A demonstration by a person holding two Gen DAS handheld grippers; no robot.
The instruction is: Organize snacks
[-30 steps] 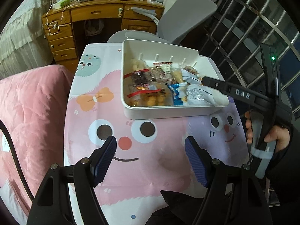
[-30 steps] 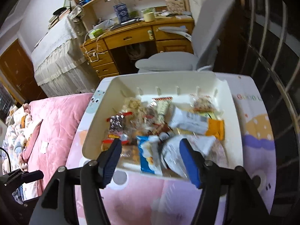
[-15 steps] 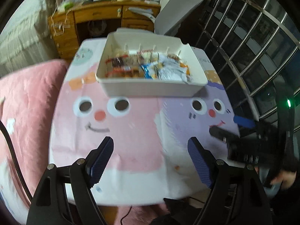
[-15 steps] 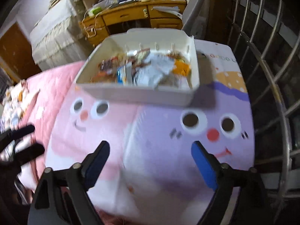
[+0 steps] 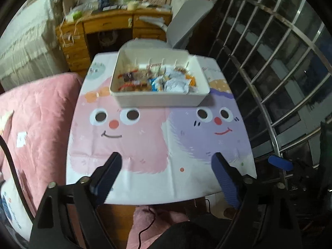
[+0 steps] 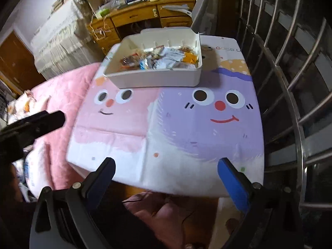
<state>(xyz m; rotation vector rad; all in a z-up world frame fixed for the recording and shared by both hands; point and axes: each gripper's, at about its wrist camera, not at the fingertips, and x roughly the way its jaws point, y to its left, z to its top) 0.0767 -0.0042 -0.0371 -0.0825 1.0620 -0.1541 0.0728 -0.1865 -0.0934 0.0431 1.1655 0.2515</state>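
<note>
Wooden desk [image 6: 145, 12] behind grey chair [image 5: 186, 20]; pink quilt [image 5: 37, 112] left; metal window bars [image 6: 290, 83] right.

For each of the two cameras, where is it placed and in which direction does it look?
Left wrist: sits on the left gripper, jaws opening and empty, looking down across the table to the white box; the right gripper's blue pad shows at right.
Right wrist: sits on the right gripper, jaws opening and empty, facing the same way; the left gripper's black body shows at left.
Shared: cartoon tablecloth, box of snacks, wooden desk, grey chair.
</note>
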